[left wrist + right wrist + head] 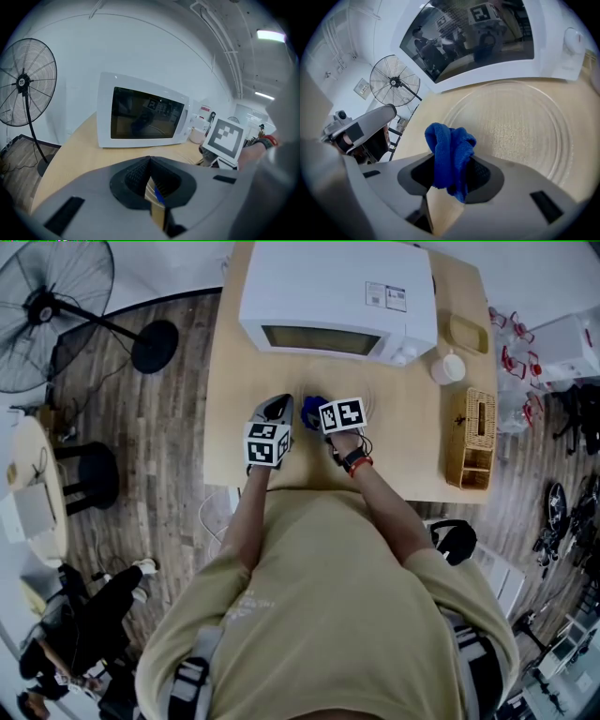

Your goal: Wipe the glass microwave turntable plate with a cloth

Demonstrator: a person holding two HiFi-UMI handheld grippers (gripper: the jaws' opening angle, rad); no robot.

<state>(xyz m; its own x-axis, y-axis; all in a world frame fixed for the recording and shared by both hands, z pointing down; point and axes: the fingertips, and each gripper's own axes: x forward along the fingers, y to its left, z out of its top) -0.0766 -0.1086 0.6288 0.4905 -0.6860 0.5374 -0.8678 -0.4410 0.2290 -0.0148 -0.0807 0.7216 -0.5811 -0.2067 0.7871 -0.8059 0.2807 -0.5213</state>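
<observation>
The glass turntable plate point(515, 126) lies flat on the wooden table in front of the microwave point(337, 296); in the head view it shows only faintly point(364, 385). My right gripper point(451, 164) is shut on a bunched blue cloth point(449, 152), held just above the plate's near left edge. From the head view the cloth point(314, 407) peeks out beside the right gripper point(319, 409). My left gripper point(279, 409) hovers to the left of the plate, off the glass. Its jaws point(150, 161) meet at the tips with nothing between them.
The microwave point(140, 117) has its door shut and fills the table's back edge. A white cup point(448, 367), a yellow tray point(467, 334) and a wicker basket point(478, 437) sit at the table's right. A standing fan point(47, 306) is on the floor to the left.
</observation>
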